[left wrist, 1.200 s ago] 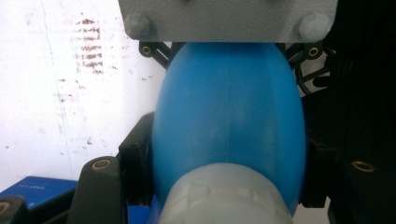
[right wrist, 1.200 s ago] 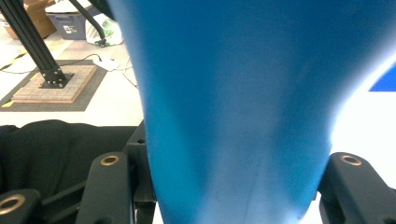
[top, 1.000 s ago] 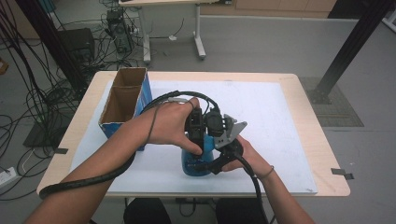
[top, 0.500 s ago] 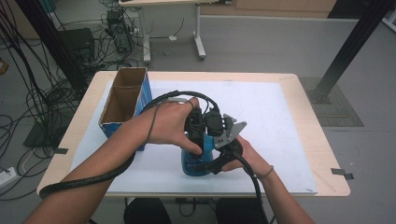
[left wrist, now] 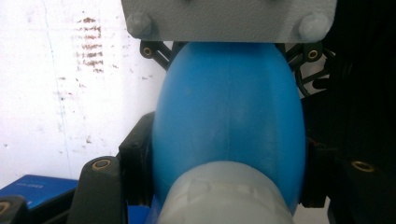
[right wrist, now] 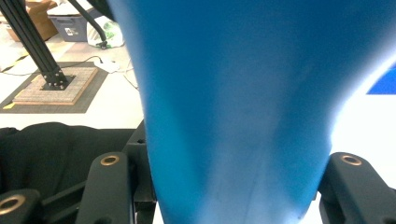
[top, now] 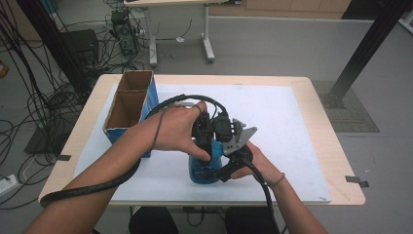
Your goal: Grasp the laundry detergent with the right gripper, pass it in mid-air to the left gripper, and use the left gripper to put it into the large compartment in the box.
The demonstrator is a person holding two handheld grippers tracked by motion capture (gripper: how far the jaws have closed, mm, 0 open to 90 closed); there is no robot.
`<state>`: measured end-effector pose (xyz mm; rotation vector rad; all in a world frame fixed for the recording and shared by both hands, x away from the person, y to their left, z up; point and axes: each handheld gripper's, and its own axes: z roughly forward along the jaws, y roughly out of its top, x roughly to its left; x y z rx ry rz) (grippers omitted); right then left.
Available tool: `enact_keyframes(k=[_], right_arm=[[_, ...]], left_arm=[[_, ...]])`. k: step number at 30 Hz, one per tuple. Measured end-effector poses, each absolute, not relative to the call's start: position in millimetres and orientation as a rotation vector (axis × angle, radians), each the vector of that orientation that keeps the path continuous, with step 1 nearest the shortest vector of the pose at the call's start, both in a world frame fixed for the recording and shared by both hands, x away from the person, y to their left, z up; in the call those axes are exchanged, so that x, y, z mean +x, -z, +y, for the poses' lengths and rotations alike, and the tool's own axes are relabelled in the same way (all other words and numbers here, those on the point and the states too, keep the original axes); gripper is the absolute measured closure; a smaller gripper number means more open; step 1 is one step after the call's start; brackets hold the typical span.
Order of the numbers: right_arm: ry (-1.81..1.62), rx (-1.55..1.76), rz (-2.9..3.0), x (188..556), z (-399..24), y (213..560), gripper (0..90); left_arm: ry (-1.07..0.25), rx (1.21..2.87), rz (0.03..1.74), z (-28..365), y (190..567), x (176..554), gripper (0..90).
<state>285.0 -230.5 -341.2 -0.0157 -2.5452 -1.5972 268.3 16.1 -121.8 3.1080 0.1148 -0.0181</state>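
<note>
A blue plastic bottle (top: 203, 170) stands on the white mat (top: 292, 126) near the table's front edge. Both hands crowd around it. From above, my left gripper (top: 203, 141) comes down on it, and in the left gripper view its black jaws press the rounded blue body (left wrist: 229, 121) just past a pale grey cap (left wrist: 224, 196). My right gripper (top: 225, 163), with its grey plate (top: 238, 135) on top, holds the bottle from the right. In the right gripper view the blue wall (right wrist: 233, 93) is squeezed between both jaws.
An open cardboard box (top: 130, 105) with blue sides stands at the mat's left edge, close to the left forearm. Thick black cables (top: 92, 187) trail from both grippers across the front of the table. Bare white mat stretches to the right and the back.
</note>
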Motion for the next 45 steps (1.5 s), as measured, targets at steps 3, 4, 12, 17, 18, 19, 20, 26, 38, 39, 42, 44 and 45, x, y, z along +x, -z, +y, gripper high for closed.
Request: enact_keyframes(k=[3,4,12,17,18,19,20,26,38,39,42,44,45], right_arm=[[1.596,-0.014,-2.546,285,-230,342,42.0],[1.594,-0.015,-2.545,285,-230,341,42.1],[1.591,-0.022,-2.539,286,-230,341,42.0],[1.593,-0.019,-2.539,286,-229,341,42.0],[1.596,-0.012,-2.542,286,-229,341,41.9],[1.599,-0.016,-2.542,286,-229,341,41.8],[1.6,-0.015,-2.542,286,-229,341,41.7],[1.636,-0.02,-2.548,282,-231,342,39.5],[1.675,-0.138,-2.538,273,-239,344,15.5],[1.672,-0.144,-2.546,273,-239,344,13.4],[1.668,-0.17,-2.542,273,-240,345,8.0],[1.671,-0.17,-2.538,273,-242,347,7.1],[1.668,-0.169,-2.54,273,-242,347,5.8]], left_arm=[[0.023,3.112,0.117,15,122,269,37.9],[0.023,3.114,0.118,15,122,269,37.9],[0.027,3.118,0.122,15,121,270,37.9],[0.024,3.115,0.126,16,121,270,37.9],[0.022,3.113,0.126,16,121,269,37.9],[0.022,3.112,0.128,17,121,269,37.9],[0.021,3.112,0.127,17,121,269,37.9],[0.011,3.112,0.146,17,118,269,37.9],[0.037,3.114,0.165,18,118,272,38.0],[0.034,3.115,0.166,18,118,272,37.9],[0.028,3.113,0.176,19,117,272,37.9],[0.03,3.113,0.182,19,116,273,37.9],[0.031,3.11,0.186,20,116,273,37.9]])
